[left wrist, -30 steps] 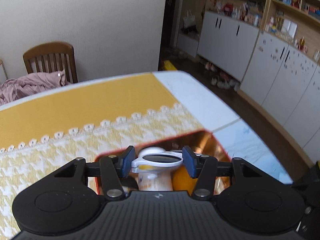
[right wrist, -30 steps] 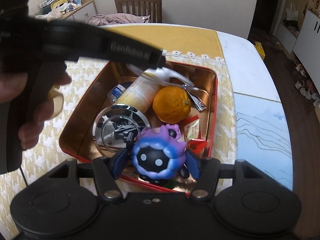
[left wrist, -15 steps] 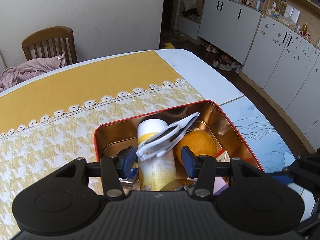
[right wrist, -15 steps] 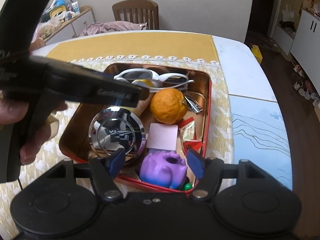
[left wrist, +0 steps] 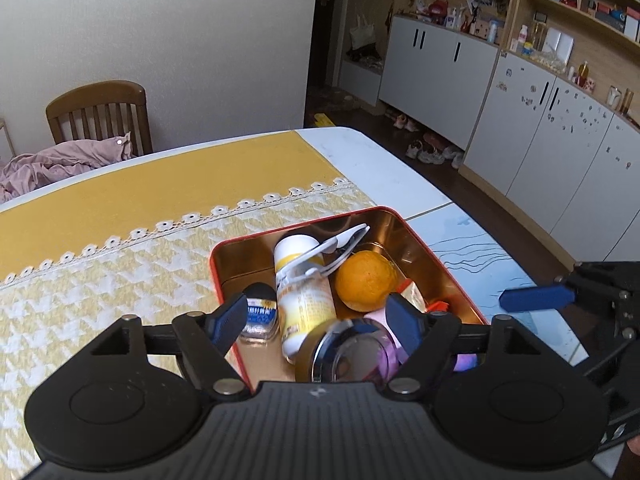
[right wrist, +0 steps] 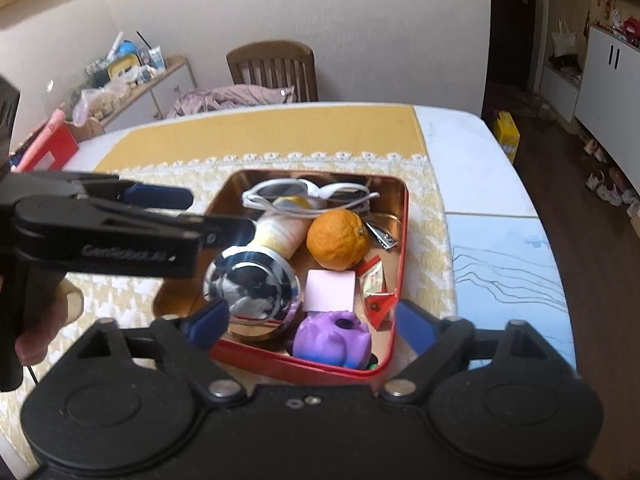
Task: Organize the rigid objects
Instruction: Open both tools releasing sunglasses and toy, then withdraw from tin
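Both claws spread wide over red tin, gripping nothing

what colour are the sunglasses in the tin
White frames with dark lenses; sunglasses show best in the right wrist view.

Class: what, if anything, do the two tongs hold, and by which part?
Nothing. Left tongs and right tongs stand open, jaws just widened, above the red tin.

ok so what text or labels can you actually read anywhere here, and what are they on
"GenRobot.AI", blurred and only just legible, on the side of the left gripper.
Print on the yellow and white bottle: too small to read.
Label on the small blue jar: unreadable.
Red snack packets: print unreadable.
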A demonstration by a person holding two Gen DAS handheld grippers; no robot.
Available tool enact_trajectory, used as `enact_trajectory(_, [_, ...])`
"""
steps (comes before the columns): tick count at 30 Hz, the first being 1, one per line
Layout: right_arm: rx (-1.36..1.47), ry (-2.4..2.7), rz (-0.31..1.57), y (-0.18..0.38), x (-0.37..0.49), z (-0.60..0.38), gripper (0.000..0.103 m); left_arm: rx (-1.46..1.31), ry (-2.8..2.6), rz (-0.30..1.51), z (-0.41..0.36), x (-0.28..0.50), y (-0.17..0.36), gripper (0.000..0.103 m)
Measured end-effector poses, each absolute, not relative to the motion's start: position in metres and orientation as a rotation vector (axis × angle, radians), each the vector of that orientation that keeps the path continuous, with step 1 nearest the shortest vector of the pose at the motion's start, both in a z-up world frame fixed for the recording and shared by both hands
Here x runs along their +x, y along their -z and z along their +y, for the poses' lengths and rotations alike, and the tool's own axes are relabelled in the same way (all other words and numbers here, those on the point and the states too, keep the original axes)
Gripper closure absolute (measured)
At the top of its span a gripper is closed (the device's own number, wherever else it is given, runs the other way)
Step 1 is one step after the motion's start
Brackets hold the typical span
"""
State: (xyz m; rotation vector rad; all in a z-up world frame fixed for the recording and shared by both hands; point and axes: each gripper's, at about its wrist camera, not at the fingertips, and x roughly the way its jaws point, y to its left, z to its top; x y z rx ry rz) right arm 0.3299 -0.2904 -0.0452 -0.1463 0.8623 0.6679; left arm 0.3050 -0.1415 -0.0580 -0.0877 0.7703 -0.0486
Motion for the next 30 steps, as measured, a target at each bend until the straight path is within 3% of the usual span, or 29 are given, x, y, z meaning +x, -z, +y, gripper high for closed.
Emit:
enact_trajectory(6, [-0.106, -0.674, 0.808, 0.031, 0.317, -0.301, 0.000, -0.115, 0.033, 0.758, -0.140, 0.276, 0.046, 0.027])
enact_trajectory(9, [-0.077, -0.668, 0.785, 0.026, 0.309, -0.307, 0.000, -0.136, 0.030, 0.755, -0.138, 0.262, 0.041, 0.019])
enact_trajectory(14, [-0.051, -0.617, 0.733, 0.019, 0.294, -0.313, 0.000, -0.160, 0.039, 0.751, -0.135, 0.243, 0.037, 0.017])
enact_trajectory(21, [0.004, -0.540, 0.696, 0.015, 0.280, -0.321, 0.000, -0.172, 0.045, 0.741, -0.131, 0.216, 0.035, 0.000])
enact_trajectory(30, [-0.020, -0.477, 0.625, 0.009, 0.251, -0.320, 0.000, -0.119, 0.040, 0.685, -0.137, 0.183, 0.020, 0.000])
